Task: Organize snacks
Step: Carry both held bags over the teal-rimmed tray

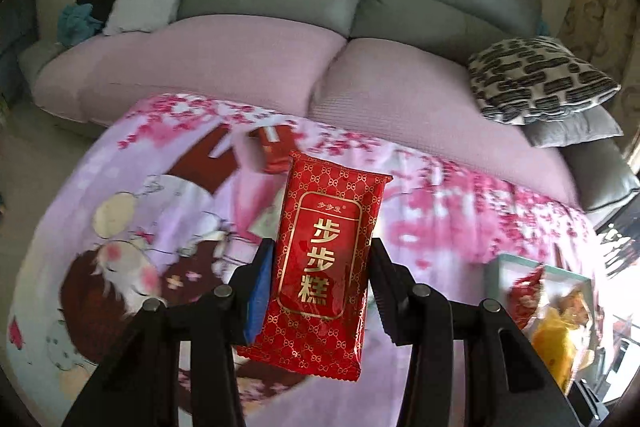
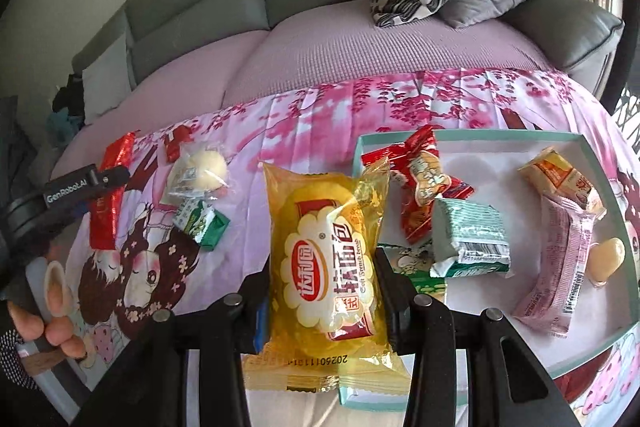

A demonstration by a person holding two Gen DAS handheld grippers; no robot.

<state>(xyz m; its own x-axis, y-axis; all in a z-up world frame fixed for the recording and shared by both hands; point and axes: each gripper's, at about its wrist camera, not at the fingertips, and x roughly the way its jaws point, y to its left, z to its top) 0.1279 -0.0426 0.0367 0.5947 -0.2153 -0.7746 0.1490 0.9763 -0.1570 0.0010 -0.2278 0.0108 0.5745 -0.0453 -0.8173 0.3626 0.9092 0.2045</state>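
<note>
The left gripper (image 1: 320,283) has its fingers clamped on a flat red foil cake packet with gold lettering (image 1: 322,267), held above the pink cartoon-print cloth (image 1: 120,227) on the worktop. The right gripper (image 2: 322,291) has its fingers closed on a yellow transparent soft-bread packet (image 2: 326,267), hanging just beside the shallow white box with a teal rim (image 2: 600,143), where 5 or so snacks already lie. Both wrappers are slick; a loose pinch could let either slide out. Releasing too early would drop the bread on the rim, tipping it outside.
</note>
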